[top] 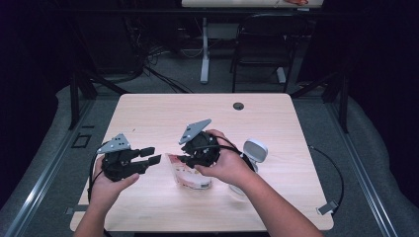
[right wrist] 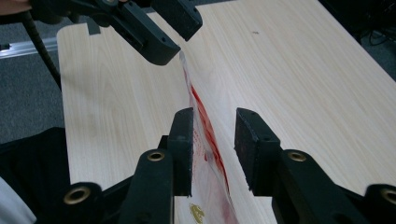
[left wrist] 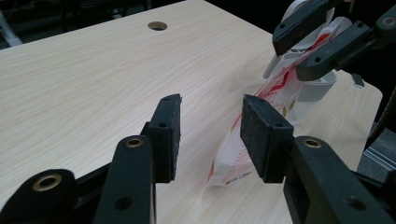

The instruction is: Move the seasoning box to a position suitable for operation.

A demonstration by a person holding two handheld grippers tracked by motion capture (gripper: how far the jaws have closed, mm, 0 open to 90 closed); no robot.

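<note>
A clear plastic bag with red print (top: 193, 178) stands on edge on the light wooden table (top: 163, 113). My right gripper (top: 180, 157) points left at it. In the right gripper view the bag (right wrist: 205, 130) rises between the jaws of this gripper (right wrist: 214, 116), close to the left pad, with a gap to the right pad. My left gripper (top: 150, 155) is open just left of the bag. In the left gripper view the bag (left wrist: 233, 161) lies beyond the right pad of the left gripper (left wrist: 210, 109), with nothing between the pads.
A white device (top: 255, 149) stands on the table behind my right hand. A round cable hole (top: 238, 105) sits near the table's far edge. A dark chair (top: 262, 44) and cables are on the floor beyond.
</note>
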